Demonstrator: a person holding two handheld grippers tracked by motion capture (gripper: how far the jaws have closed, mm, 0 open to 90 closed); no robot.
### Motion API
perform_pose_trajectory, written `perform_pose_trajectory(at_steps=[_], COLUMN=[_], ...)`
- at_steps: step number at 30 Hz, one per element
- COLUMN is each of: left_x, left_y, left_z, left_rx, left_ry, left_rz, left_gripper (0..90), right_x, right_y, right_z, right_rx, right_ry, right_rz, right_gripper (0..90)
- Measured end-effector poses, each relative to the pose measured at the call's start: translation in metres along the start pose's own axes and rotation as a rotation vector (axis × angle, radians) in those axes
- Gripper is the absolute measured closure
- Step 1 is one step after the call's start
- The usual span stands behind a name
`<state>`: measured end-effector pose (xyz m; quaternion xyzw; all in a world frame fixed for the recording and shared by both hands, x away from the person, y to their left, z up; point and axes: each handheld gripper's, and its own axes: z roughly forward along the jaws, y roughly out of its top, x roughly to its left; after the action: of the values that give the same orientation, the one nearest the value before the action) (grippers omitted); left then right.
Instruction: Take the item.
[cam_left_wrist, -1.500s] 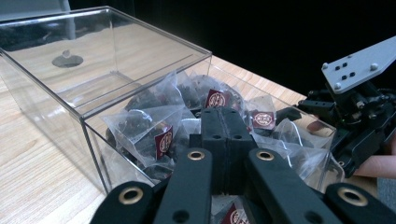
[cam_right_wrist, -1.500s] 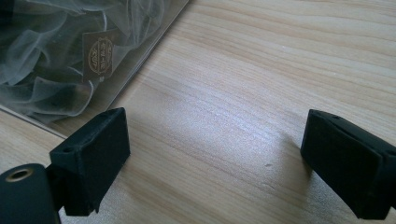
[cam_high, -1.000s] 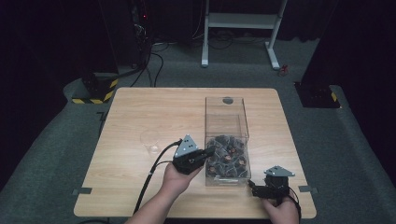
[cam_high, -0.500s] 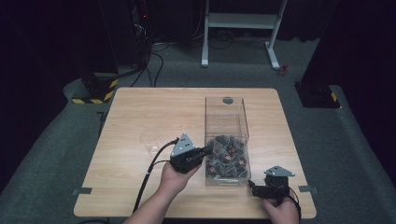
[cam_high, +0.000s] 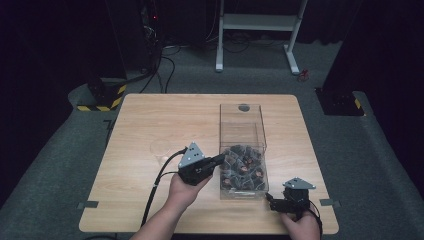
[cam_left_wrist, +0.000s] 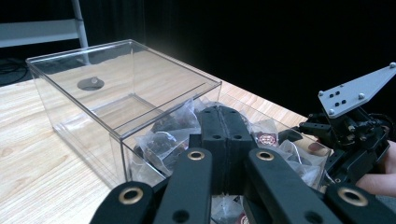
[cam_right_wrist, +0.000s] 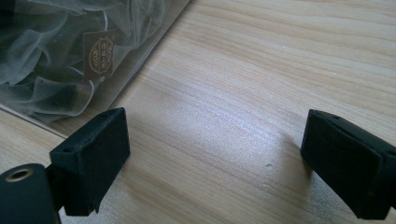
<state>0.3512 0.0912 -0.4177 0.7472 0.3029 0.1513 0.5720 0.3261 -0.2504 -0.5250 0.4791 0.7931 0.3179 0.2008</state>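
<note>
A clear plastic box (cam_high: 242, 131) stands on the table right of centre. Its near half holds several clear sachets (cam_high: 243, 170) with dark contents and round labels. In the left gripper view the sachets (cam_left_wrist: 163, 135) lie just under my left gripper (cam_left_wrist: 223, 122), whose jaws are pressed together with nothing seen between them. From above, my left gripper (cam_high: 219, 160) reaches over the box's near left wall. My right gripper (cam_high: 271, 200) rests low by the box's front right corner. Its jaws stand wide apart over bare wood (cam_right_wrist: 215, 154), with the sachets (cam_right_wrist: 56, 51) behind the box wall at upper left.
A clear lid with a dark round spot (cam_left_wrist: 91, 83) covers the box's far half. A faint clear round object (cam_high: 161, 148) sits on the wooden table (cam_high: 150, 120) left of my left hand. Dark carpet, cables and a white frame (cam_high: 260, 30) lie beyond the far edge.
My left gripper has drifted slightly to the left at the box wall. The right gripper has not moved.
</note>
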Motion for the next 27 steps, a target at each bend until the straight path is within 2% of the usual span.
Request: perform_pose_trajectory(at_steps=[18,27], left_x=[0.013,0.019], left_y=[-0.008,-0.011], left_z=[-0.017,-0.026], left_rx=[-0.008,-0.008], left_ry=[0.028,0.033], left_rz=[-0.002,0.013], left_gripper=[90.0,89.9], right_x=[0.000,0.000], right_y=[0.000,0.000], right_z=[0.000,0.000], right_rx=[0.001,0.000], right_ry=[0.001,0.000], right_rz=[0.002,-0.001], right_gripper=[7.8,7.8])
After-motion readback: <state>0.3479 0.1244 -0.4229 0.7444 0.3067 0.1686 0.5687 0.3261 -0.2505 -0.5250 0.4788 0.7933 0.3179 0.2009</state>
